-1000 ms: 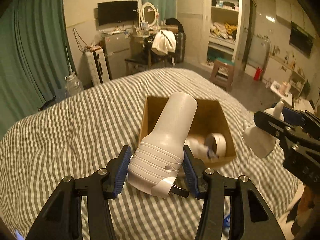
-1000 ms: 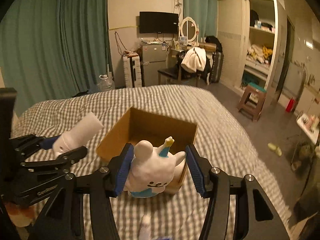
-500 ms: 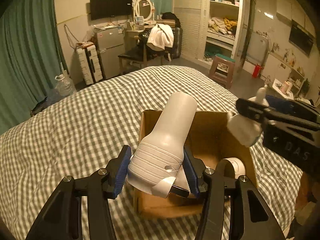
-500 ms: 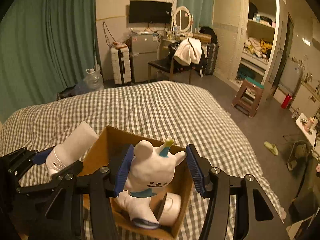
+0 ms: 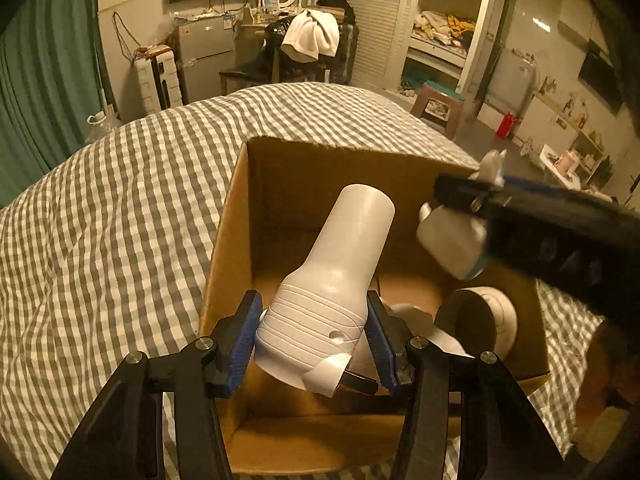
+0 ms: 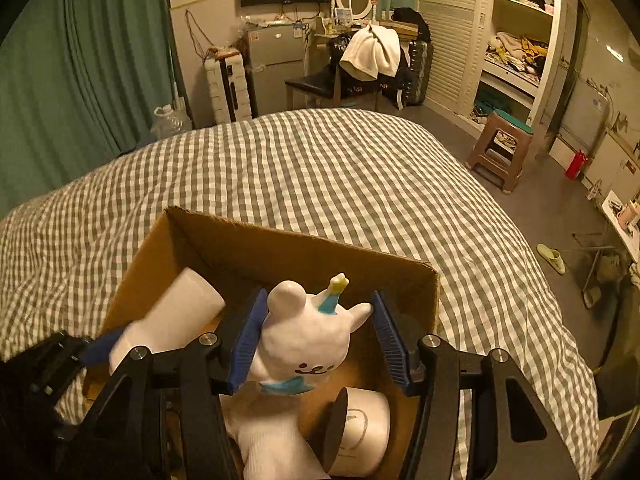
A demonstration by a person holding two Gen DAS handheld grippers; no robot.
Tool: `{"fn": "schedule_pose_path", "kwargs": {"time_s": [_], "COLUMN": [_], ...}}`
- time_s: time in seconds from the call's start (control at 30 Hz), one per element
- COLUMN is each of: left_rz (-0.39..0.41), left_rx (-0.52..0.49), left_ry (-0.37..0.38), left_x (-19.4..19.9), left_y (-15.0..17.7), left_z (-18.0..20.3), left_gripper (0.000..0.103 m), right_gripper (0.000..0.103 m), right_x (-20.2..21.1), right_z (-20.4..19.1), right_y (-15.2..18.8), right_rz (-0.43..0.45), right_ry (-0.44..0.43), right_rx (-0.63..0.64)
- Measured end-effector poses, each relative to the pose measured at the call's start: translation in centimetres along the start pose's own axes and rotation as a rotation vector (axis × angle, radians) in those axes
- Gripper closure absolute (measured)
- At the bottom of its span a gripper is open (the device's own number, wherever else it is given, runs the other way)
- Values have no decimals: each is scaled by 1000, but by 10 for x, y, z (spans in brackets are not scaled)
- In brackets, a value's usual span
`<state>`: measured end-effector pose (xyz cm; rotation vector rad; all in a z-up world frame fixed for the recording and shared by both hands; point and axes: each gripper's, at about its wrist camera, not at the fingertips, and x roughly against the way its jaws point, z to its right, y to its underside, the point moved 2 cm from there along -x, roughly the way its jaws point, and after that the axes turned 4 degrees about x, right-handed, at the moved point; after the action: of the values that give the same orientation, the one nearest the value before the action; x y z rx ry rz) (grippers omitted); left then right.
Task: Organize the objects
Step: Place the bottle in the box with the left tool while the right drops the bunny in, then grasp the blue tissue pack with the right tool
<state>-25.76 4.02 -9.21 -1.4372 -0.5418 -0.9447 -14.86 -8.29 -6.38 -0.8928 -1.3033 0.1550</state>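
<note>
Now both grippers sit over the open cardboard box (image 5: 240,216) on the checked bed (image 5: 120,200). Left gripper (image 5: 312,330): jaws clenched on a white bottle (image 5: 340,280), gripped at its ribbed lower part, neck pointing forward and up past the jaws, all of it above the box interior. Right gripper (image 6: 316,338): jaws clamped around a white animal figurine (image 6: 308,340) with a blue-yellow horn, one ear pressed on the left pad, an arm touching the right pad. Below and ahead of the right jaws, inside the box: a white cup-like item (image 6: 360,428) on its side and another white toy (image 6: 272,440).

Risks, as I judge them: the two tools are close together, so lowering both could knock bottle against figurine. The figurine is held by thin protrusions only, so it may twist or slip. Dropping either from height could hit the cup or bounce off the box wall onto the bed.
</note>
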Motion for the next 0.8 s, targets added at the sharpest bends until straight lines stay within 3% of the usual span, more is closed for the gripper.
{"fn": "schedule_pose_path", "kwargs": {"time_s": [0.07,0.1,0.13,0.2,0.27,0.37,0.5,0.57,0.8], "left_rz": [-10,-11,-10,4,48,72,72,66,59], "left_rx": [13,15,13,0,-15,-19,43,66,149], "left_ry": [-9,-6,-1,15,-12,-40,-160,-168,-188], "left_x": [1,3,5,16,33,55,86,100,144], "left_y": [2,3,5,6,10,14,37,51,110], "left_z": [0,0,3,6,6,5,-4,-9,-21], "left_gripper": [46,42,33,16,11,11,11,11,11], "right_gripper": [44,30,25,24,24,24,24,24,24], "right_x": [6,9,13,25,41,75,124,152,216], "right_z": [6,8,12,20,26,38,42,41,33], "right_y": [0,0,-1,-3,-5,-3,9,22,103], "right_rz": [18,21,24,42,56,87,106,116,52], "right_ry": [-19,-29,-38,-49,-32,-2,27,38,37], "right_rx": [-28,-42,-64,-93,-96,-97,-51,-6,176]}}
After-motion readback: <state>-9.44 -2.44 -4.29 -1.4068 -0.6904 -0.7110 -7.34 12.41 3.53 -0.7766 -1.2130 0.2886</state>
